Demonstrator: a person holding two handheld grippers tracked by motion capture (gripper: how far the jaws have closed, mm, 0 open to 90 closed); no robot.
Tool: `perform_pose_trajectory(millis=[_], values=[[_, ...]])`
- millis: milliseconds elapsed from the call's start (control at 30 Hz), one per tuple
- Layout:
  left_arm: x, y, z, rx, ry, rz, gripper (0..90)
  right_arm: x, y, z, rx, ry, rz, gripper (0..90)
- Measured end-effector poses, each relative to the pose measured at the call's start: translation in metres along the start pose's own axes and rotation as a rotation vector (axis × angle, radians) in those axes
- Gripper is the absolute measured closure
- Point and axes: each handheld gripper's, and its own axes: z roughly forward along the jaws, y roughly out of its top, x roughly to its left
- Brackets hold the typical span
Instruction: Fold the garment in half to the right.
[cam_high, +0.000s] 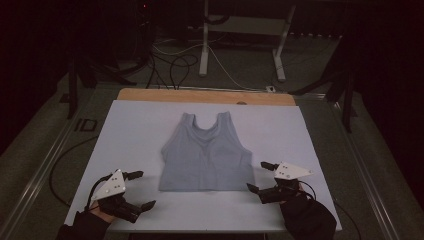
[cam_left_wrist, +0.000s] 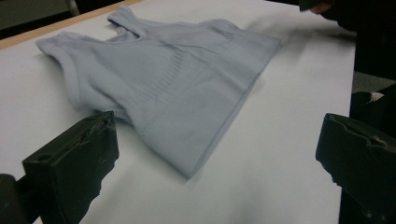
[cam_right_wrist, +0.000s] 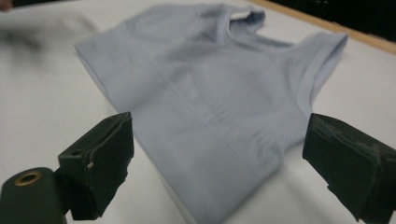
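Tank top (cam_high: 206, 152) lies flat mid table (cam_high: 130, 130), straps away from me. Left claw (cam_high: 140, 189) and right claw (cam_high: 261, 176) both gaping wide beside its bottom corners. Grab one layer only and it'll bunch up, probably.

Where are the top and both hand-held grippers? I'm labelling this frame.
top (cam_high: 206, 157), high view, middle of the cloth.
left hand-held gripper (cam_high: 142, 189), high view, between its tips.
right hand-held gripper (cam_high: 258, 176), high view, between its tips.
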Motion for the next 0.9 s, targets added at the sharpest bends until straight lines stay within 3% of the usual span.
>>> perform_pose_trajectory(millis=[200, 433, 900], values=[[-0.002, 0.009, 0.001, 0.005, 0.001, 0.009, 0.3, -0.001, 0.020, -0.003, -0.014, 0.011, -0.007, 9.0], [-0.001, 0.022, 0.002, 0.025, 0.015, 0.013, 0.3, -0.008, 0.058, -0.005, -0.052, 0.019, -0.034, 9.0], [0.002, 0.041, 0.005, 0.043, 0.026, 0.030, 0.3, -0.017, 0.096, 0.022, -0.064, 0.050, -0.063, 9.0]])
